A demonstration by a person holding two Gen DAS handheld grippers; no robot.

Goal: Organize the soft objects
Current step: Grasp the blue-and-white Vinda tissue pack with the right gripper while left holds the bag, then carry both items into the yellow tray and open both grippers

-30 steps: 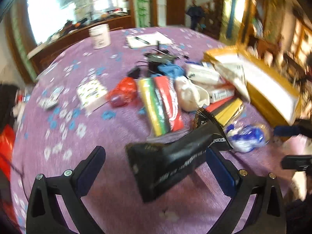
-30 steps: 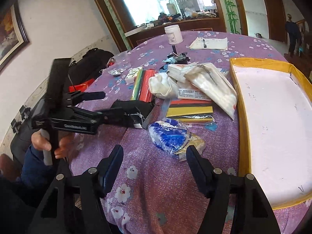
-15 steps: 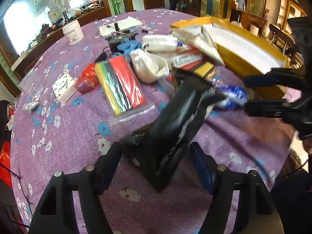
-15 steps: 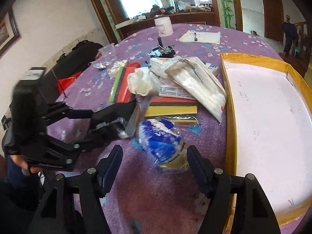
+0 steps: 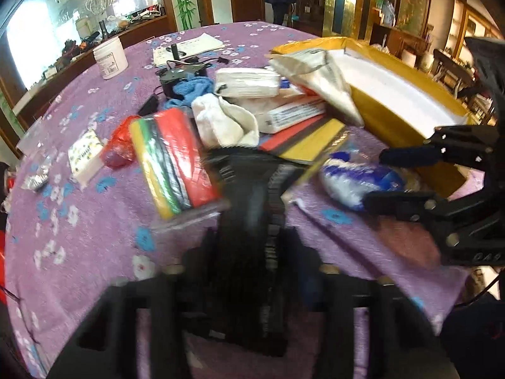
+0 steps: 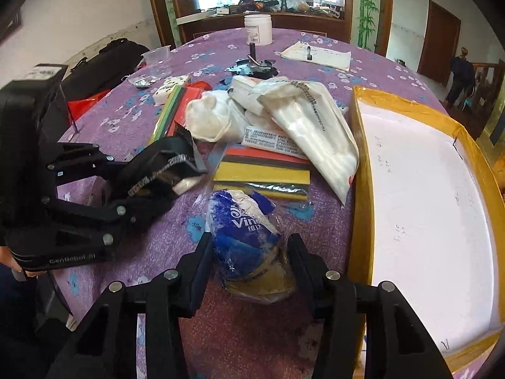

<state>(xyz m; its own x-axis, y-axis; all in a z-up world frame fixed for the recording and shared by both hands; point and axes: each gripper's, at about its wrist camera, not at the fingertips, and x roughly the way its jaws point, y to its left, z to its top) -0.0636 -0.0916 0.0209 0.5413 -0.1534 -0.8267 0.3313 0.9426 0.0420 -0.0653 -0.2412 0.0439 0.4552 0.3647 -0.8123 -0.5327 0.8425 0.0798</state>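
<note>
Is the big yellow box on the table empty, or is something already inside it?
Empty where visible: the yellow box shows only a bare white bottom. The white bag lies beside it.

Bare tablecloth (image 6: 258, 341) under right gripper (image 6: 249, 255); yellow box (image 6: 363, 189) wall hard right, foam-sheet pile (image 6: 262, 170) ahead, left gripper (image 6: 148, 177) blocking left.

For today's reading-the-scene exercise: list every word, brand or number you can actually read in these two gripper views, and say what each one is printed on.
"Vin", cut off by folds, with Chinese characters beneath: blue tissue pack between the right gripper's fingers.
"GenRobot AI", faint: body of the left gripper.
"2000": black pouch it grips; other print there blurred.
White packet, long white bag, white jar: print too small.
</note>
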